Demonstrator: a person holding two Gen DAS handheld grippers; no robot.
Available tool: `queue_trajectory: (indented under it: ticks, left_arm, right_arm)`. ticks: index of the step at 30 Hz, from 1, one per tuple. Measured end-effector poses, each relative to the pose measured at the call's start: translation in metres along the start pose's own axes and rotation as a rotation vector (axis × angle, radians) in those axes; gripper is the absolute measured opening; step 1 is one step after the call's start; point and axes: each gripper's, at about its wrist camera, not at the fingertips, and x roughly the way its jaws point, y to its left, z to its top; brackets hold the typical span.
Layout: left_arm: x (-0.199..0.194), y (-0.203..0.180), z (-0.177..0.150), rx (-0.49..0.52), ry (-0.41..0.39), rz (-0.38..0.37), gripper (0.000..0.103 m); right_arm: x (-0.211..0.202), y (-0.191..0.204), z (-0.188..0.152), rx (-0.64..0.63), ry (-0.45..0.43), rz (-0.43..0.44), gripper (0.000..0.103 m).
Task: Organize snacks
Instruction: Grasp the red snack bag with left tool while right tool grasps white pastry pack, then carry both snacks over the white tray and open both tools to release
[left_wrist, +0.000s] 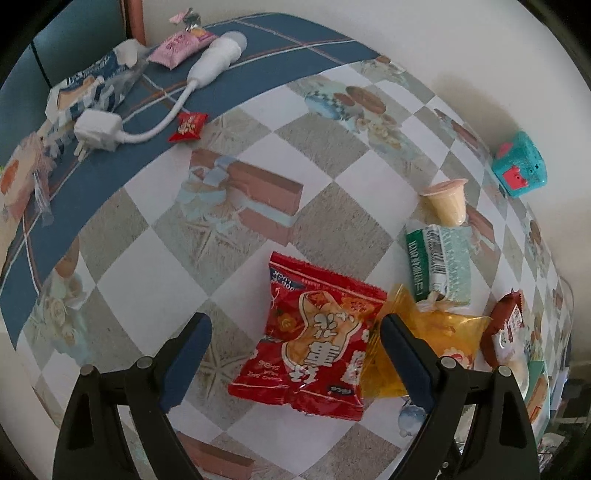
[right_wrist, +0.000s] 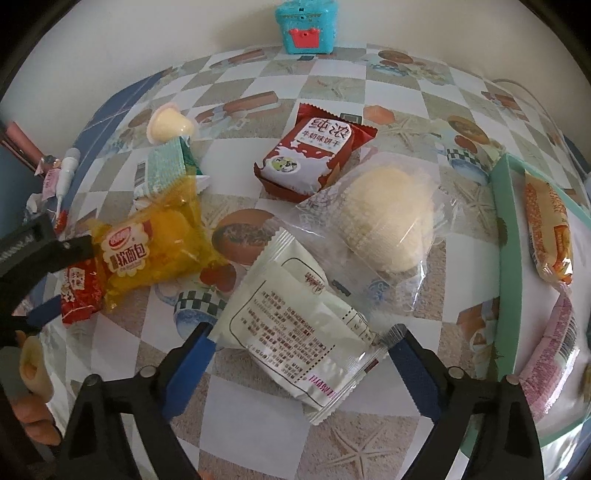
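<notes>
I judge the sorting barely begun. In my right wrist view a green tray (right_wrist: 504, 258) sits at the right edge of the tabletop (right_wrist: 258, 413) with an orange-wrapped snack (right_wrist: 548, 236) and a pink-wrapped one (right_wrist: 552, 354) already inside. Everything else is loose: a white packet (right_wrist: 295, 321), a clear-bagged bun (right_wrist: 384, 218), a dark red biscuit pack (right_wrist: 314, 151), a yellow bread bag (right_wrist: 147, 240), a green packet (right_wrist: 162, 166) and a jelly cup (right_wrist: 168, 123).

My right gripper (right_wrist: 301, 354) is spread wide, straddling the white packet's near end but not pinching it. My left gripper (left_wrist: 295, 354) is likewise released, its fingers (left_wrist: 406, 354) either side of a big red snack bag (left_wrist: 314, 343), the right one over the yellow bag's edge.

Only the left wrist view shows the far corner: a small red candy (left_wrist: 188, 126), a pink packet (left_wrist: 183, 46), a blue-and-white wrapper (left_wrist: 92, 86) and a white charger cable (left_wrist: 155, 110). Only the right view shows the tray. A turquoise toy box (right_wrist: 304, 26) appears in both.
</notes>
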Motion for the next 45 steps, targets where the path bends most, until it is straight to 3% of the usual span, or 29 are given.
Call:
queue_trajectory:
  ticks: [2,4,6,8,10,19,28,45]
  left_arm:
    - [0.001,0.002,0.000,-0.009,0.004,-0.007,0.088]
    - [-0.001,0.003,-0.001,-0.015,0.003,-0.012,0.070]
    - [-0.002,0.004,-0.002,-0.019,0.005,-0.009,0.063]
    - [-0.002,0.006,-0.002,-0.023,0.007,-0.008,0.062]
    - [-0.003,0.007,-0.002,-0.025,0.006,0.001,0.062]
    - [-0.014,0.017,-0.003,-0.048,-0.002,0.028,0.062]
    - [-0.049,0.020,-0.011,-0.049,-0.076,0.022,0.062]
    - [-0.104,-0.015,-0.029,0.037,-0.201,-0.015,0.062]
  right_arm:
    - [-0.002,-0.001,0.000,-0.003,-0.002,0.005,0.089]
    - [-0.005,-0.001,-0.002,-0.006,-0.003,0.009,0.086]
    - [-0.006,-0.002,-0.002,-0.005,-0.003,0.015,0.084]
    - [-0.007,-0.003,-0.002,-0.003,-0.002,0.020,0.082]
    - [-0.009,-0.006,-0.004,0.000,0.001,0.020,0.067]
    - [-0.014,-0.011,-0.007,0.017,0.011,0.055,0.063]
    - [-0.030,-0.017,-0.013,0.043,0.005,0.083,0.062]
    - [-0.095,-0.047,-0.016,0.152,-0.110,0.144,0.062]
